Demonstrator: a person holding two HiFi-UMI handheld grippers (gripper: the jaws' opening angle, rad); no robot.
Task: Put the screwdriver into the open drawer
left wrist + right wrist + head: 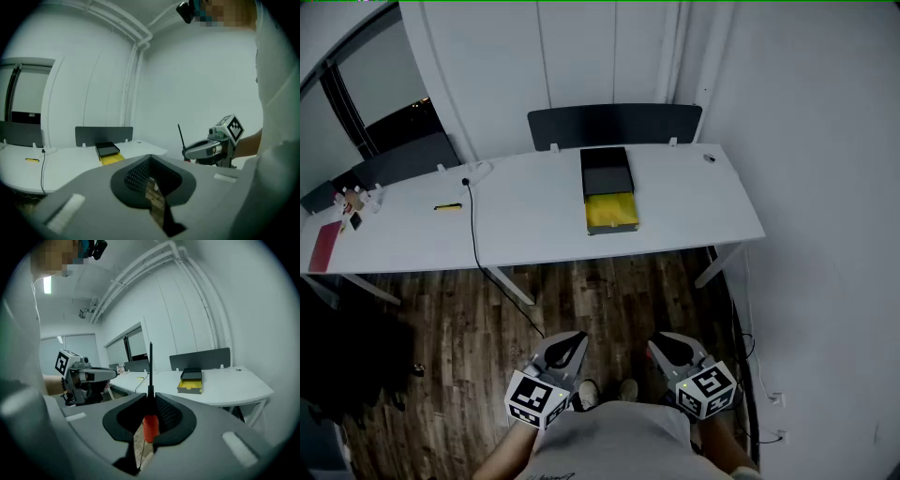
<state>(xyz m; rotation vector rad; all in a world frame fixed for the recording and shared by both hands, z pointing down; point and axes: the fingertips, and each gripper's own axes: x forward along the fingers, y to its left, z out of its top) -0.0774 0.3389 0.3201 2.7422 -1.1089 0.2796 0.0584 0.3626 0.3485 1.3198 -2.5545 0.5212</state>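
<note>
Right gripper (149, 399) clamps screwdriver (150, 426) by orange handle, shaft upright, well short of open yellow drawer (611, 213). Left gripper (151, 164) closed, empty. Black cable (473, 234), small yellow item (447, 206) left of drawer on white desk (694, 202). Wood floor (609, 300) before drawer.

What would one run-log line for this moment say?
right tongs: holding screwdriver, shaft up | left tongs: empty | drawer: open on table, not yet reached
</note>
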